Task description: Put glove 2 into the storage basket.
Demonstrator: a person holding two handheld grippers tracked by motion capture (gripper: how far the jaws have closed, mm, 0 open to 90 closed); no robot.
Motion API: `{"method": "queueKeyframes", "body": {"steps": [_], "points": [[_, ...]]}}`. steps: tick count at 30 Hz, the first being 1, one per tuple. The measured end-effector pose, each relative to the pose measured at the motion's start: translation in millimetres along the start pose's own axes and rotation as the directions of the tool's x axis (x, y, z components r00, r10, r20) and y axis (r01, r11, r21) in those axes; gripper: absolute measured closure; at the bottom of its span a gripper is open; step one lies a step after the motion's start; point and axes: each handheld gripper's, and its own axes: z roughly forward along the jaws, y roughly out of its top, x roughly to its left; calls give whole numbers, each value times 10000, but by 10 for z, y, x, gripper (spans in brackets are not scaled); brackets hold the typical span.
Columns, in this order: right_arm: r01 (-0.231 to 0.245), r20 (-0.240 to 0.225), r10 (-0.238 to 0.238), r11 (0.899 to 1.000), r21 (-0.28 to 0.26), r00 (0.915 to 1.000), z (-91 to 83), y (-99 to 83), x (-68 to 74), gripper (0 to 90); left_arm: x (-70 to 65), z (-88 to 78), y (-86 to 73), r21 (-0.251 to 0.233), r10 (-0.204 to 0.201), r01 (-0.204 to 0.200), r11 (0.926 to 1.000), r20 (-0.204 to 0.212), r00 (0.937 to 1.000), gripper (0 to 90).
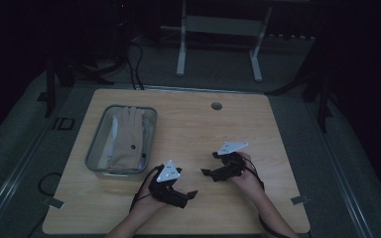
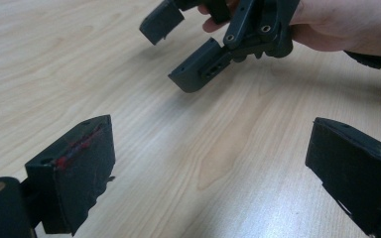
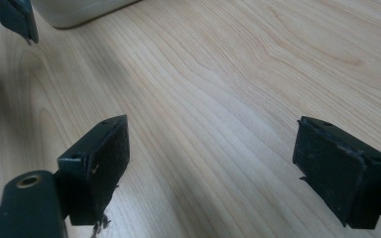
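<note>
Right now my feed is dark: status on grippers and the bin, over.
Left gripper open, empty. Right gripper open, empty. Gloves lie in grey bin, untouched. Bare table between.

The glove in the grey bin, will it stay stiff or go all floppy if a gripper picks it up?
Probably floppy: the tan glove lies flat and limp in the bin, like soft fabric. It looks thin, so likely light. Pinched at one spot, its fingers would probably dangle rather than hold shape.
</note>
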Motion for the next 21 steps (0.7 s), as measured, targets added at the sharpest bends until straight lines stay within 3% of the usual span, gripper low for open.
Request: {"method": "queueKeyframes", "body": {"steps": [3,11,21], "points": [[334,573,-344,9993,177,9978,17,-70,41,152,-19,67,-18,230,67,-70,9997,100,9999,58],[689,561,-716,9964,489,9959,55,-237,72,141,-38,148,-54,219,181,-186,9996,211,9996,57],[913,780,-927,9956,223,9926,24,-297,38,142,-26,162,-105,272,131,-142,9995,376,9992,58]]}}
